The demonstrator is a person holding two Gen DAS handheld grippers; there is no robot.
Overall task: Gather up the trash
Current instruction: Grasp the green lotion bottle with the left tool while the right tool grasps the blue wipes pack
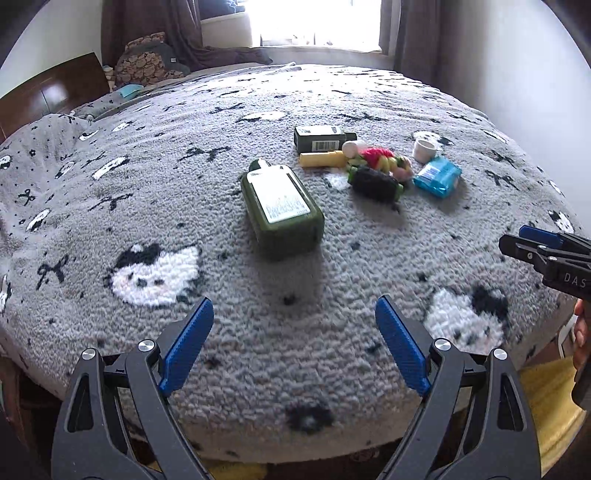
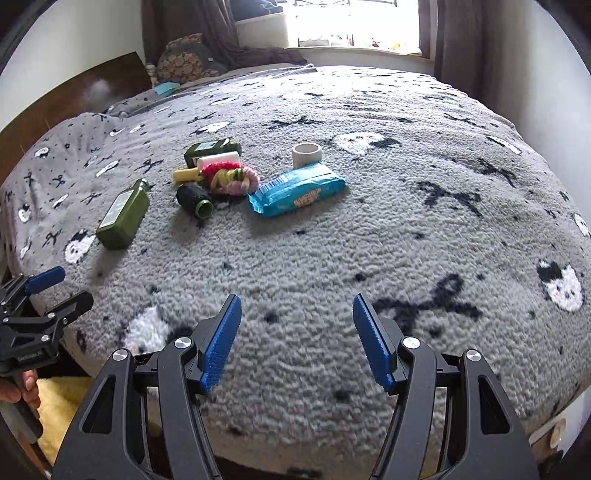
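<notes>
A green bottle (image 1: 282, 203) with a white label lies on the grey blanket, apart from a cluster of things: a dark green box (image 1: 319, 138), a yellow tube (image 1: 321, 159), coloured hair ties (image 1: 384, 160), a black spool (image 1: 376, 183), a blue wipes packet (image 1: 437, 176) and a white tape roll (image 1: 424, 147). The same bottle (image 2: 123, 216), packet (image 2: 297, 190), spool (image 2: 194, 199) and roll (image 2: 306, 154) show in the right wrist view. My left gripper (image 1: 295, 317) is open and empty, short of the bottle. My right gripper (image 2: 297, 310) is open and empty over bare blanket.
The bed's grey patterned blanket (image 1: 184, 166) fills both views. A wooden headboard (image 1: 51, 88) and pillows (image 1: 144, 62) are at the far left, a bright window (image 1: 317, 22) behind. Something yellow (image 1: 546, 391) lies below the bed's near edge.
</notes>
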